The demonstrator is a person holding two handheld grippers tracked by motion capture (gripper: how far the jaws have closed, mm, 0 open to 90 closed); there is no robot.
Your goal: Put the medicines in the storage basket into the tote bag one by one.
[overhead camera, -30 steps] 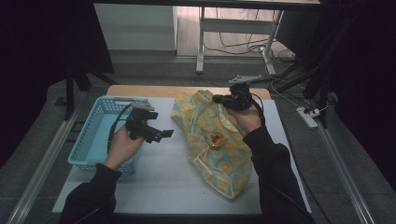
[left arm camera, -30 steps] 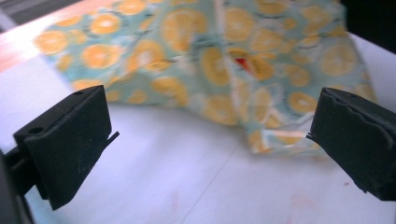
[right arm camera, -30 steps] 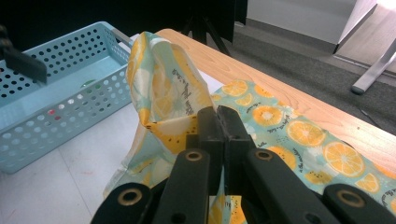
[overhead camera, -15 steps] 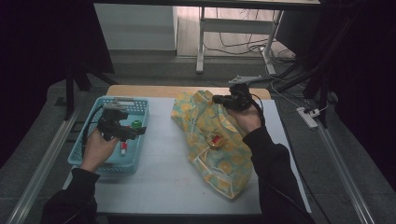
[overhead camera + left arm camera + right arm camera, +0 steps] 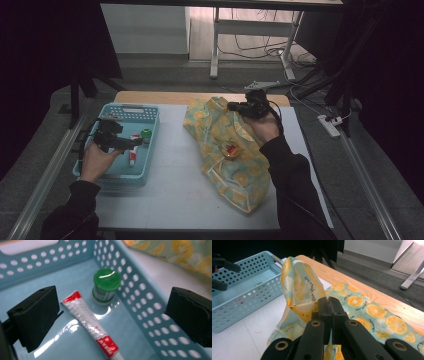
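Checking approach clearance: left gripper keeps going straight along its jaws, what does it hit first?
Most likely the red-and-white tube lying on the basket floor, between the open jaws of the left gripper. The green-capped jar stands just beyond; depth is uncertain.

White-topped table [image 5: 190, 195] with a wooden far edge. Grey floor [image 5: 40, 175] on all sides. At twelve o'clock, a white wall panel [image 5: 145, 30] and metal desk legs [image 5: 216, 45]; power strip [image 5: 330, 126] at three o'clock. Surroundings dark.
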